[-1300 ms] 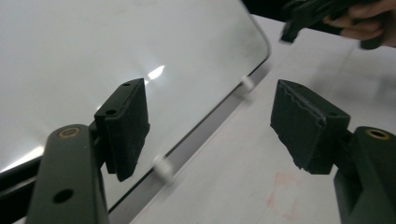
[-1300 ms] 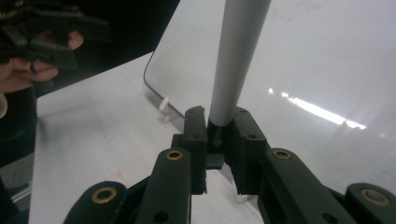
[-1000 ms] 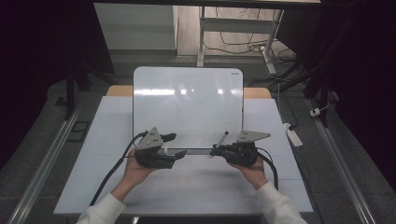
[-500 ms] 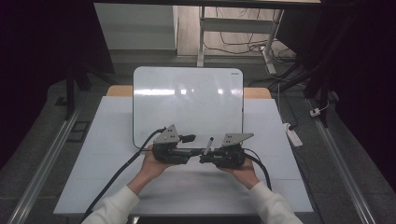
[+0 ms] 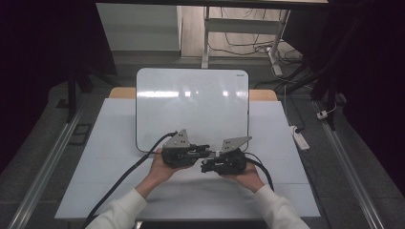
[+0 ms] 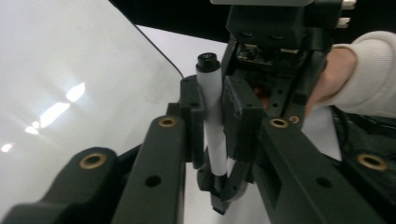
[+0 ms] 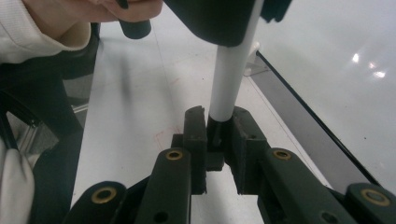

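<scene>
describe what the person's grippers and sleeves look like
Both grippers, left gripper and right gripper, are black, with chunky two-piece jaws studded with brass-coloured rivets. Each carries a grey three-cornered plate on top and trails a thick black cable. The person wears ribbed white sleeves.

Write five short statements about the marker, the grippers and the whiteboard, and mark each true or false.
1. The left gripper is shut on the marker's white barrel. True.
2. The right gripper holds the marker's black end. True.
3. The marker lies flat on the whiteboard. False: it is held between the two grippers, near the board's front edge.
4. The whiteboard is covered in writing. False: it looks blank.
5. The grippers are far apart. False: they meet at the marker.
</scene>
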`<state>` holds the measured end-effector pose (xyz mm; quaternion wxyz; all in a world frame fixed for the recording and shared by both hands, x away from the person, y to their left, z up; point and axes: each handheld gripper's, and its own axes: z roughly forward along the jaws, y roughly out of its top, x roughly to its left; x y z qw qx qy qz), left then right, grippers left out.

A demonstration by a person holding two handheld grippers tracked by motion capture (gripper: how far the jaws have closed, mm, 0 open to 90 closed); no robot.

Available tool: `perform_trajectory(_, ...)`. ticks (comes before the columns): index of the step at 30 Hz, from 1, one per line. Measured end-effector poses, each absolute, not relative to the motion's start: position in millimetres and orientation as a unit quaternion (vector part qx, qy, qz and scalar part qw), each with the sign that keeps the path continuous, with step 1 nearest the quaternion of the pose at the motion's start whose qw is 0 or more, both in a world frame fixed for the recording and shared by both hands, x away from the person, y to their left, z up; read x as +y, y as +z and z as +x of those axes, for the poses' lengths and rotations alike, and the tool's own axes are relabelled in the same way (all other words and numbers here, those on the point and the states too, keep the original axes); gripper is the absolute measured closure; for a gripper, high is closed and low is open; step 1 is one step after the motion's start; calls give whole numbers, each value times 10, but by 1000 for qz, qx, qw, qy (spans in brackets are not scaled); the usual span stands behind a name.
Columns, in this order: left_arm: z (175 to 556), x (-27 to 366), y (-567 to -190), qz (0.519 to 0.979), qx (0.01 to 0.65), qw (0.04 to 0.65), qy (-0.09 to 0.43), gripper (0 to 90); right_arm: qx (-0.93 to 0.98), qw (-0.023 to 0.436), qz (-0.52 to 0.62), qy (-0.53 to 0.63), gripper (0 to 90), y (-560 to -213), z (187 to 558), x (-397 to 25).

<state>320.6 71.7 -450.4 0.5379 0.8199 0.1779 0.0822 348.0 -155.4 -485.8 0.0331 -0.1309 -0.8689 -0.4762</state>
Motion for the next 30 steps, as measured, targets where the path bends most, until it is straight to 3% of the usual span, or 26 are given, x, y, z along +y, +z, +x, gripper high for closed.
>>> perform_trajectory(4,3224,716,-4510,817,183,543,61,807,-870,28,-130,-474,773,-4862,3471,-1547)
perform_trajectory(8,3211,718,-4499,816,186,542,77,814,-868,11,-137,-477,747,-4861,3452,-1547)
perform_trajectory(12,3209,743,-4472,810,205,541,99,815,-838,-51,-186,-511,596,-4827,3360,-1591)
perform_trajectory(16,3197,742,-4453,800,221,546,115,815,-808,-142,-228,-524,573,-4783,3165,-1603)
perform_trajectory(23,3203,730,-4446,785,248,554,127,815,-784,-237,-248,-518,578,-4764,2928,-1455)
perform_trajectory(30,3228,667,-4487,768,280,563,125,814,-774,-295,-269,-492,669,-4781,2870,-1333)
